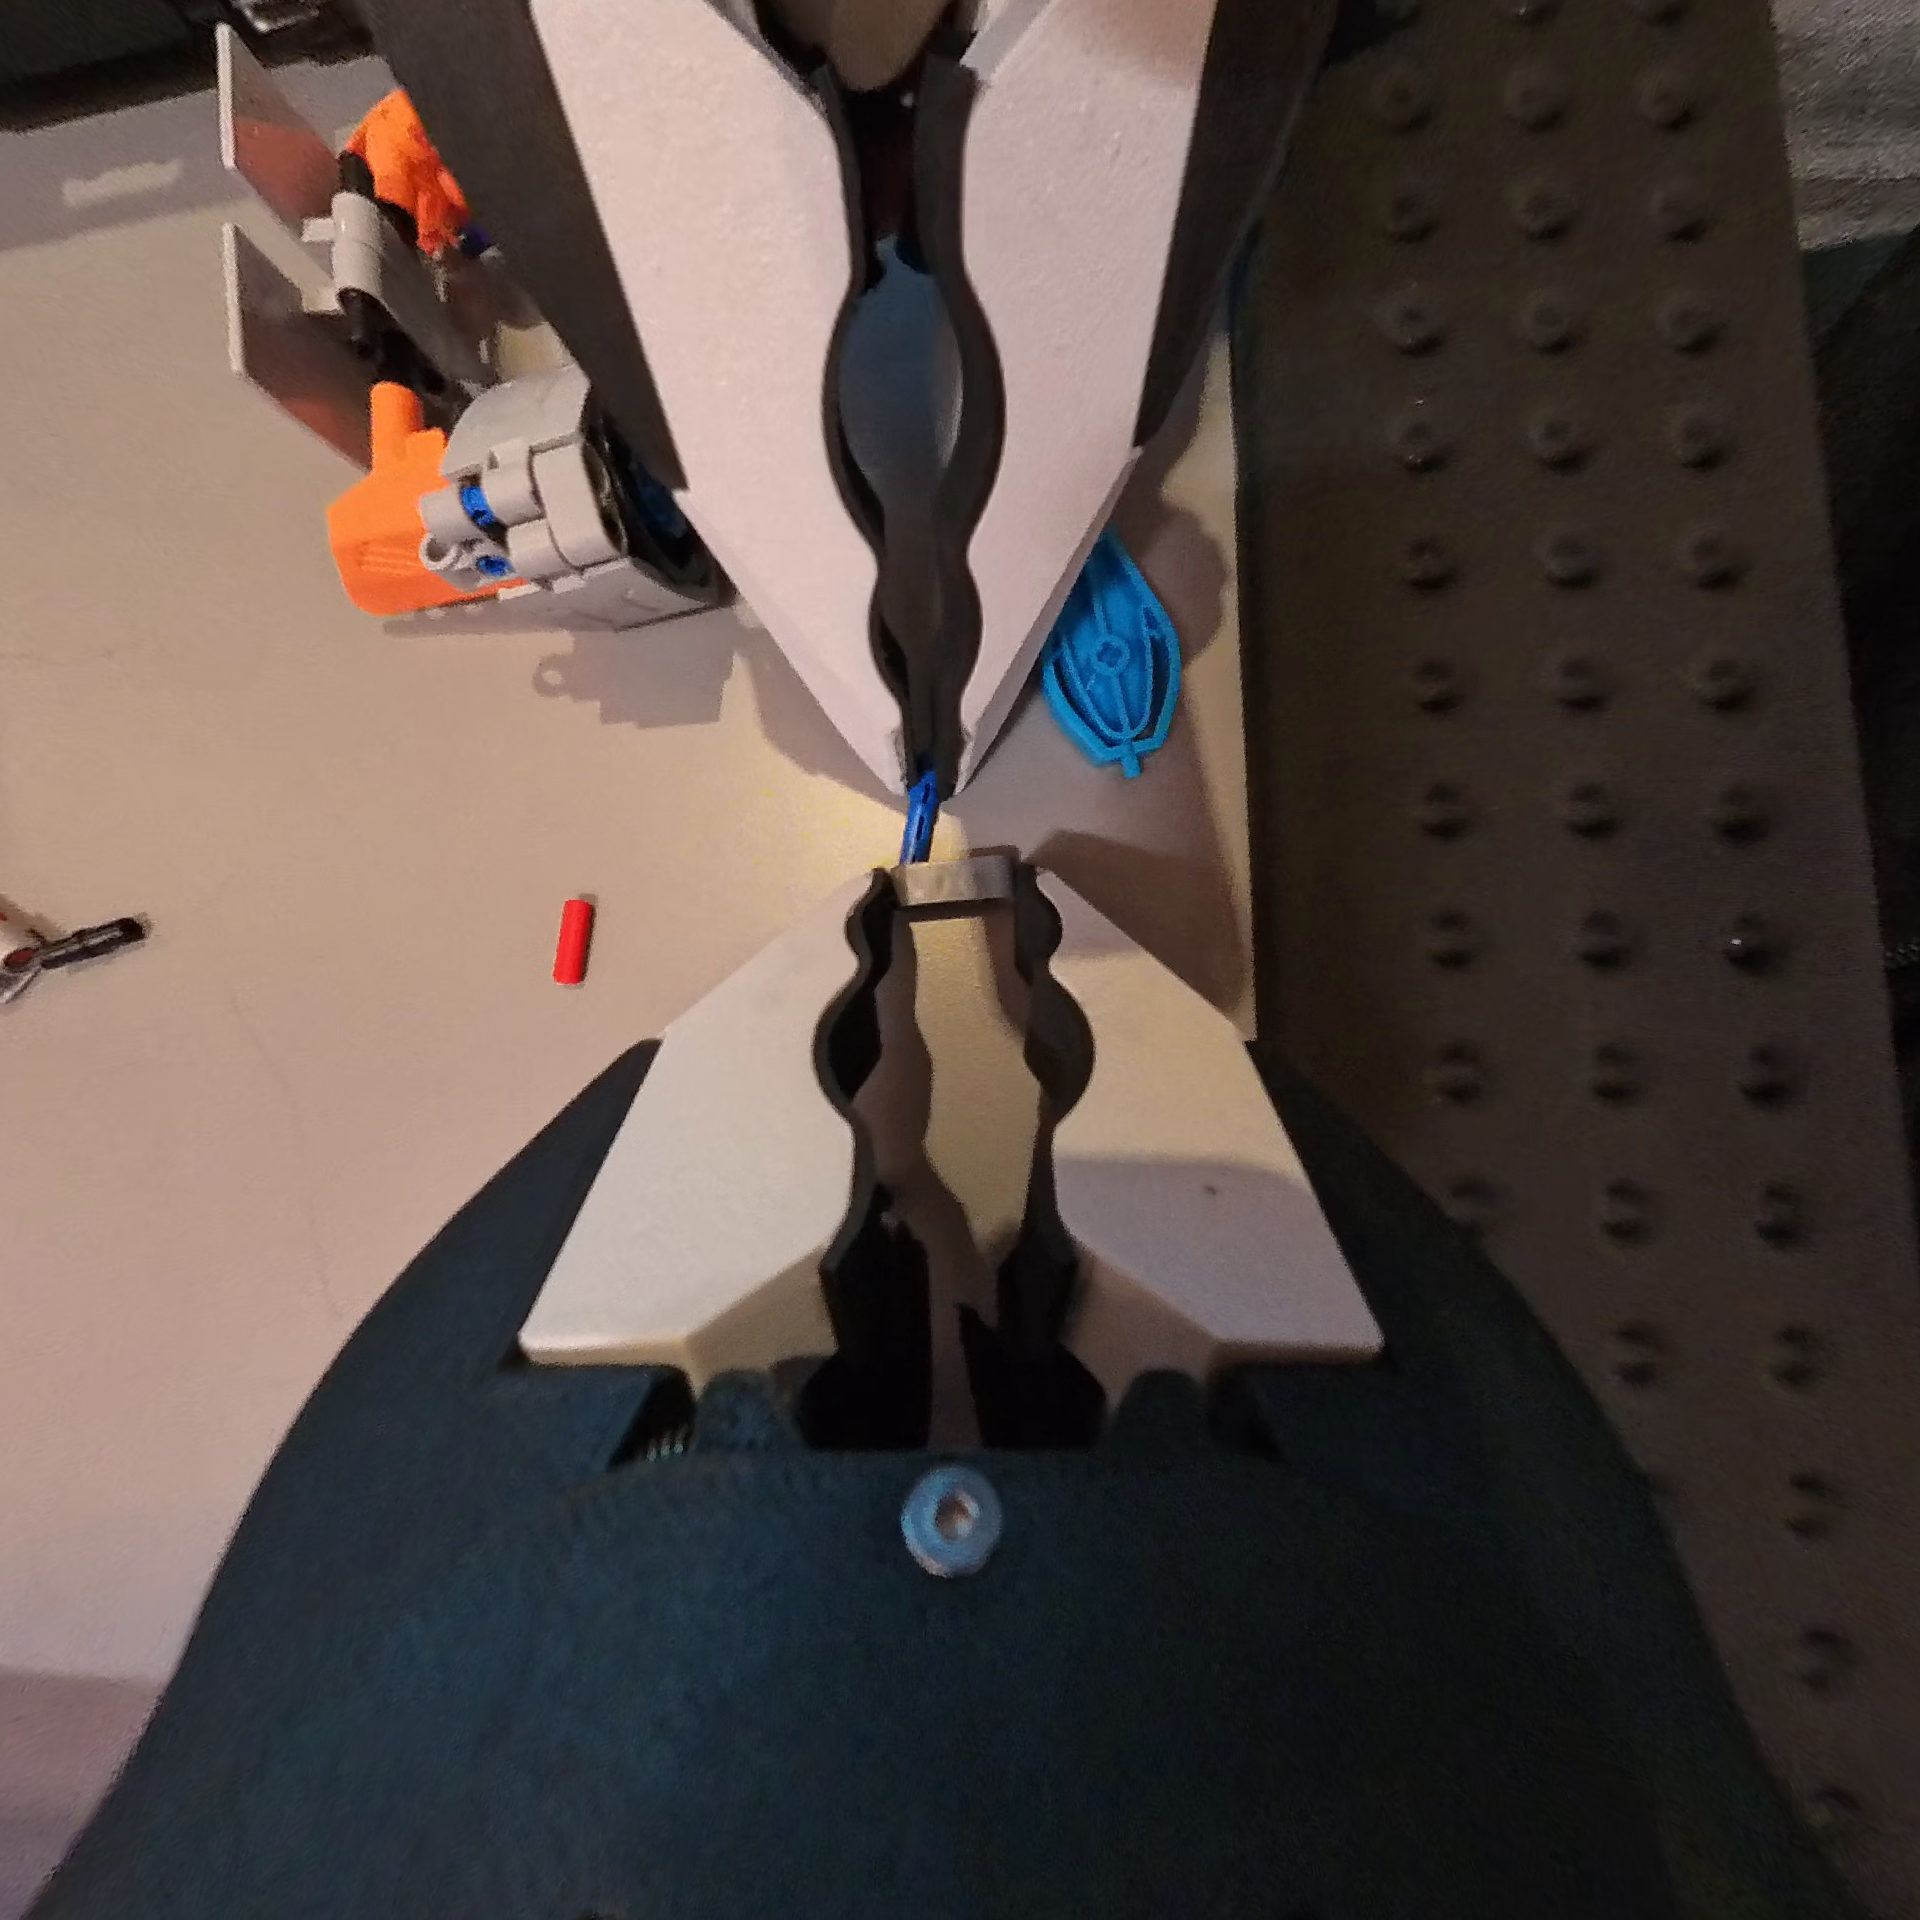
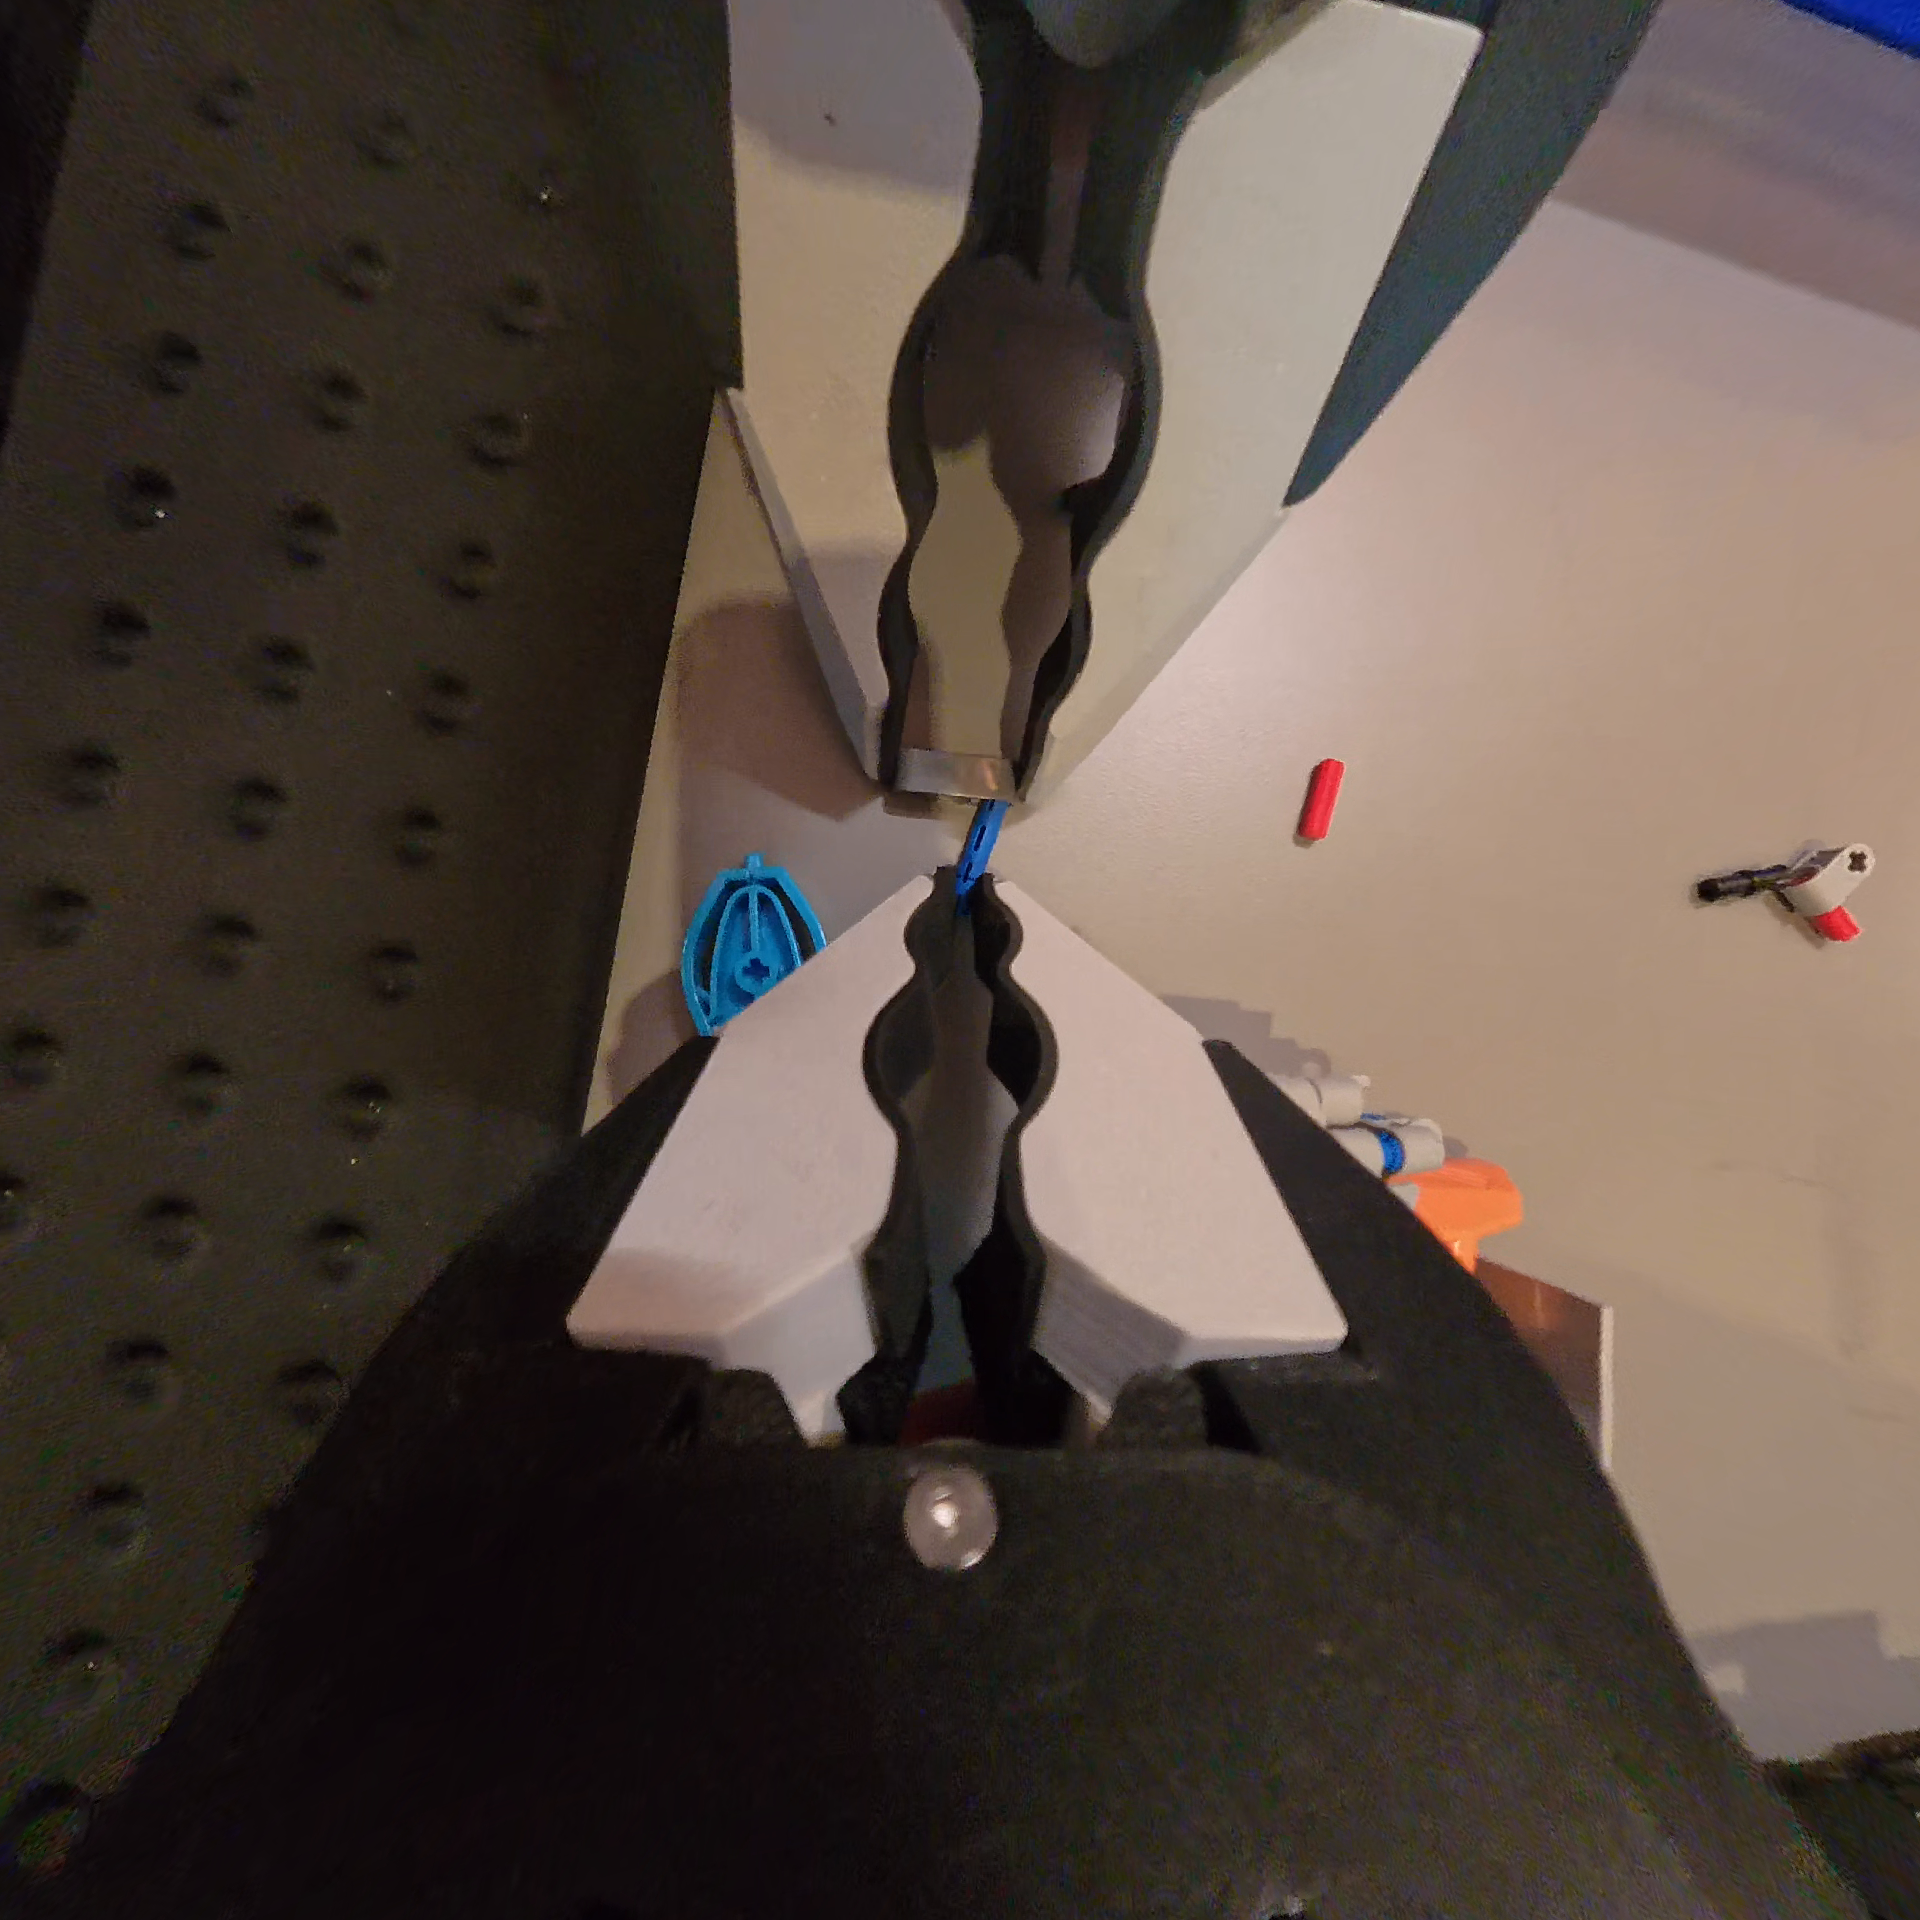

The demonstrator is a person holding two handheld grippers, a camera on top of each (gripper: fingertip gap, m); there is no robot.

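Note:
My left gripper point(image 1: 956, 896) is shut on a small grey flat piece point(image 1: 954, 879), held across its fingertips. My right gripper point(image 2: 964, 891) is shut on a thin blue pin point(image 2: 981, 837) that sticks out of its tips. The two grippers face each other tip to tip above the white table point(image 1: 312, 1039). The pin's free end touches the grey piece point(image 2: 954, 773). In the left wrist view the right gripper point(image 1: 928, 769) comes in from the top with the pin point(image 1: 922, 819). In the right wrist view the left gripper point(image 2: 956, 792) comes in from the top.
A blue oval part point(image 1: 1112, 665) lies by a dark studded mat point(image 1: 1558, 727). An orange and grey assembly point(image 1: 468, 509) lies on a metal bracket point(image 1: 281, 343). A red cylinder point(image 1: 574, 940) and a small white, black and red part point(image 2: 1787, 888) lie on the table. My left and right fingertips are right by each other.

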